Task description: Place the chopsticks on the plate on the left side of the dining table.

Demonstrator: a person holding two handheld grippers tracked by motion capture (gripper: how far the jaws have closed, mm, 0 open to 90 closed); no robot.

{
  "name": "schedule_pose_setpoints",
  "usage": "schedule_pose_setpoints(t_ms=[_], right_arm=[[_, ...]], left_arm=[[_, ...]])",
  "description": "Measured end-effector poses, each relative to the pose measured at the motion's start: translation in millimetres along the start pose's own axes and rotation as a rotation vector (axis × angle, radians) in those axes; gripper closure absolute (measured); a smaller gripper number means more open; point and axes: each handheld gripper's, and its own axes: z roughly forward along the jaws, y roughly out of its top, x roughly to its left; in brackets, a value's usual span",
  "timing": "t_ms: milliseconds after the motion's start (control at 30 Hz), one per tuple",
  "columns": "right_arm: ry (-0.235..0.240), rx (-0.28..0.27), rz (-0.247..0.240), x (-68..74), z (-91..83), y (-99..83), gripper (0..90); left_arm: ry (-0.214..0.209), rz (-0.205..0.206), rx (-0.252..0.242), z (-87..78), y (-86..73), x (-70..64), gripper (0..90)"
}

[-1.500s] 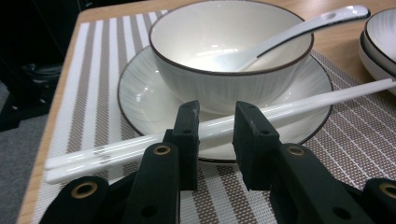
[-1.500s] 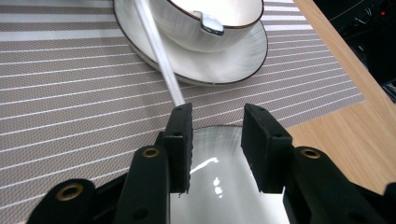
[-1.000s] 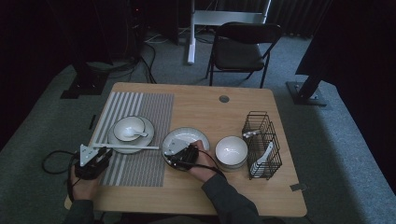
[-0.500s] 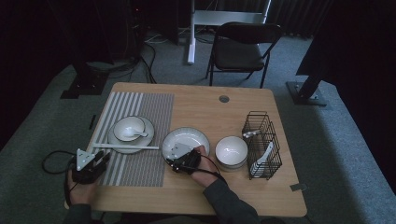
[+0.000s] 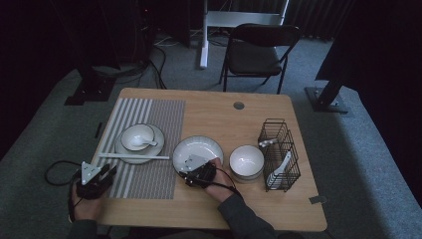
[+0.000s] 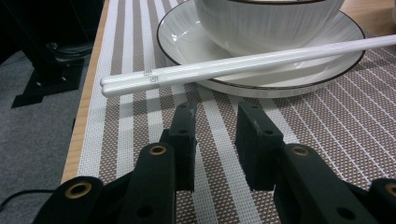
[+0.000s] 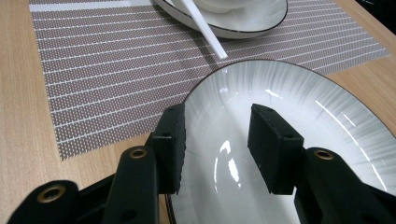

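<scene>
High view: right gripper at lower centre over the near rim of the plate; left gripper lower left on the striped mat.

Left gripper view: fingers parted, empty, just short of the chopsticks.

Right gripper view: fingers spread over the plate, gripping nothing.

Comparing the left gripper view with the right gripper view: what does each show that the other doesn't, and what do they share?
Left gripper view alone: the open left gripper over the striped placemat, short of the chopsticks' printed ends. Right gripper view alone: the open right gripper over the near rim of the empty deep plate, and bare tabletop. Both show the placemat, the chopsticks and the saucer under a bowl.
</scene>
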Motion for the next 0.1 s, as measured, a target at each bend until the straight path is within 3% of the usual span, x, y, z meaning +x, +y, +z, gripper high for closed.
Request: schedule_pose_setpoints(t_ms=[100], right_arm=[[0.001,0.001,-0.001,-0.4,0.4,-0.6,56.1]], left_arm=[[0.0,0.001,0.002,0.6,-0.1,-0.2,69.4]])
